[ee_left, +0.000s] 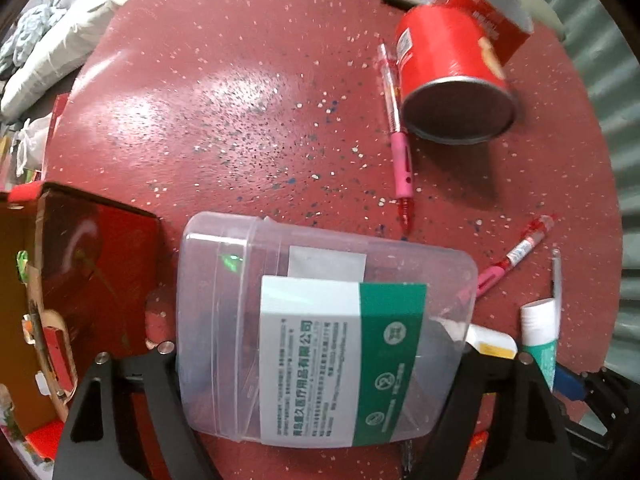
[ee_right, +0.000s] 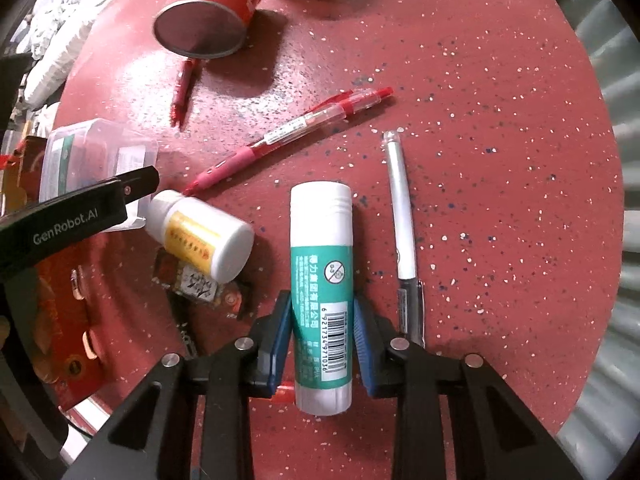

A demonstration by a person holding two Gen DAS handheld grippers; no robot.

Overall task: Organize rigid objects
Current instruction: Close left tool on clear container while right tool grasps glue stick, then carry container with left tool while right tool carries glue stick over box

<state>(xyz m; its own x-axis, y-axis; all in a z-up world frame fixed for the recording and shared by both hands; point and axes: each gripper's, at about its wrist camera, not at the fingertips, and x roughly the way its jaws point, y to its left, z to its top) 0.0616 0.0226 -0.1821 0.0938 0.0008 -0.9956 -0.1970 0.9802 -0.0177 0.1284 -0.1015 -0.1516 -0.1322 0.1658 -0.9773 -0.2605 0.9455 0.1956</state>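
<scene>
My left gripper point(ee_left: 320, 356) is shut on a clear plastic box point(ee_left: 320, 328) with a green and white label, held over the round red table point(ee_left: 248, 92). The box also shows in the right wrist view point(ee_right: 92, 156), with the left gripper's finger point(ee_right: 80, 208) across it. My right gripper point(ee_right: 322, 320) is shut on a green and white glue stick point(ee_right: 322, 280), its blue pads point(ee_right: 280, 332) on both sides. The glue stick also shows in the left wrist view point(ee_left: 540, 332).
A red chip can point(ee_left: 452, 80) lies on its side beside a red box point(ee_left: 492, 12). Red pens point(ee_right: 288, 136) point(ee_left: 398, 136), a silver pen point(ee_right: 402, 220), a small white bottle point(ee_right: 200, 236) and a packet point(ee_right: 200, 288) lie on the table. An open red carton point(ee_left: 80, 280) stands left.
</scene>
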